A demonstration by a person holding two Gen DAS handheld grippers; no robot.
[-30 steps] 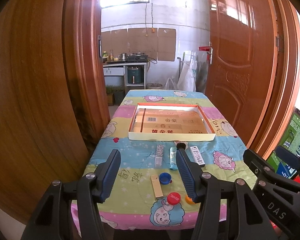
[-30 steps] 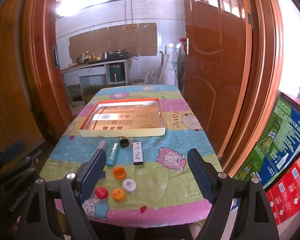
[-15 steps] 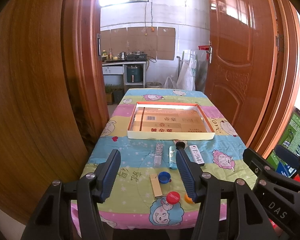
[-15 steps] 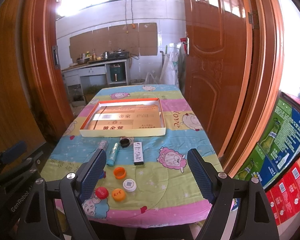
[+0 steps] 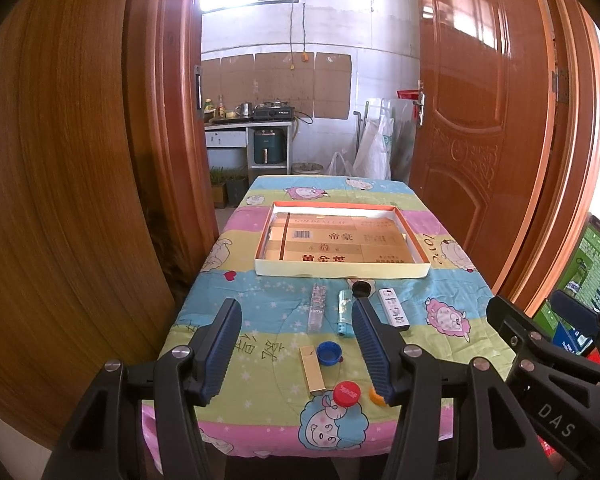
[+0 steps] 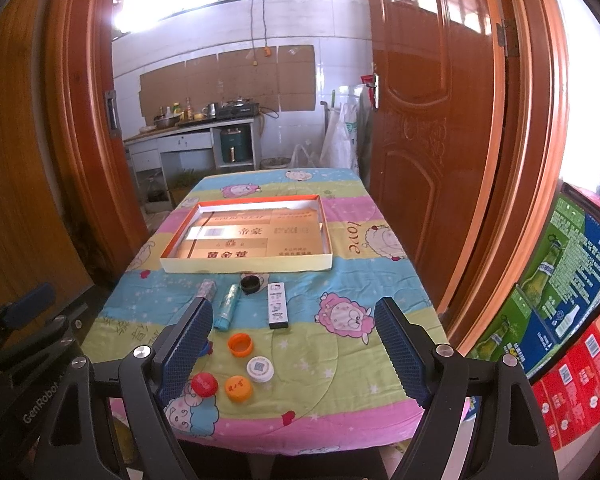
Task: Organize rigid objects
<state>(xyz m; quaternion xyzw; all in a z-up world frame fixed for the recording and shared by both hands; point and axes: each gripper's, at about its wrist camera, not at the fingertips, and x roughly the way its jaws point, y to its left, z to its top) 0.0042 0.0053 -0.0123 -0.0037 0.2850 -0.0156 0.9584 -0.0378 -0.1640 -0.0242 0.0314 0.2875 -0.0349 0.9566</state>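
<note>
A shallow cardboard box tray [image 5: 340, 269] [image 6: 244, 266] lies mid-table on a cartoon-print cloth. In front of it lie a clear tube [image 5: 317, 312], a teal tube [image 5: 343, 312] [image 6: 227, 306], a black cap [image 5: 361, 289] [image 6: 250, 283] and a white-and-black stick [image 5: 394, 313] [image 6: 278, 310]. Nearer lie a tan box [image 5: 312, 369], a blue cap [image 5: 328, 353], a red cap [image 5: 346, 392] [image 6: 204, 384], two orange caps [image 6: 240, 344] [image 6: 238, 388] and a white cap [image 6: 260, 368]. My left gripper [image 5: 296, 346] and right gripper [image 6: 294, 350] hover open and empty before the table's near edge.
Wooden doors and frames flank the table [image 5: 260, 424] closely on both sides. Printed cartons [image 6: 564, 288] are stacked to the right. A kitchen counter [image 5: 248, 124] with a stove stands behind the far end of the table.
Both grippers have drawn back and up slightly, so the table looks a little smaller and farther. Nothing on the table moved.
</note>
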